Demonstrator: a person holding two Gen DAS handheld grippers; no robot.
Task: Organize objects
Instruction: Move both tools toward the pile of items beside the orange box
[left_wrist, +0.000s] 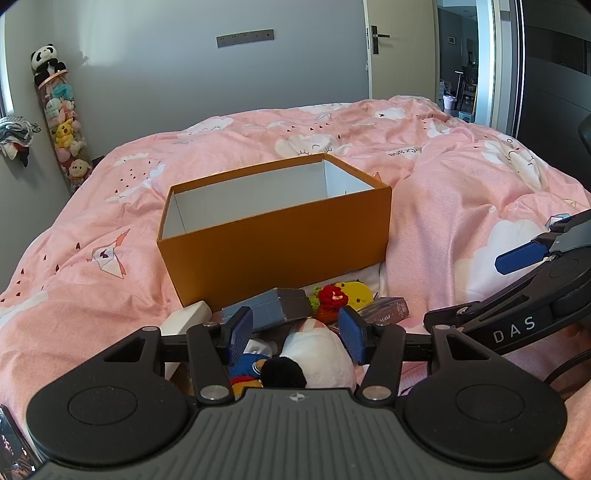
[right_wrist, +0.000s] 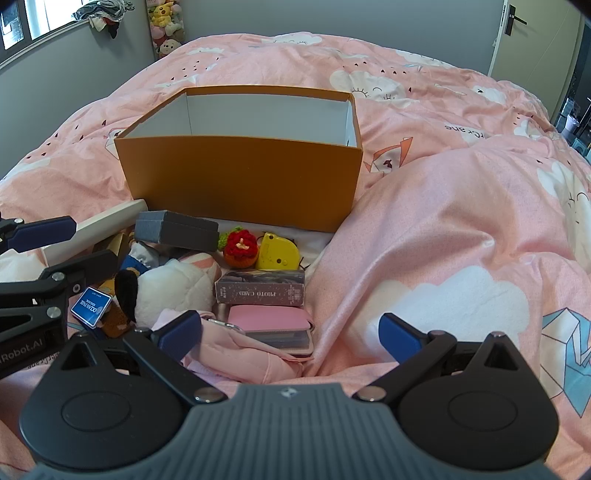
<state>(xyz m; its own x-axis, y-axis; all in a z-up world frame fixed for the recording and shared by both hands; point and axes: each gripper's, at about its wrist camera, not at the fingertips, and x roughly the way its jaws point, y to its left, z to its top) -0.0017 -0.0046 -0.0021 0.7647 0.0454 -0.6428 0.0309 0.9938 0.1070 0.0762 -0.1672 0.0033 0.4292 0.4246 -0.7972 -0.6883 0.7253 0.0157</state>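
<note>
An open orange box with a white, empty-looking inside stands on the pink duvet. In front of it lies a heap: a grey-blue small box, a red crocheted flower, a yellow gadget, a photo card box, a pink wallet and a white plush with a black ear. My left gripper hovers open over the plush, pads clear of it. My right gripper stands wide open above the wallet and a pink cloth.
A long white box leans beside the orange box at the left. A blue tag lies by the plush. A raised duvet fold runs along the right of the heap. A tube of plush toys stands in the far corner.
</note>
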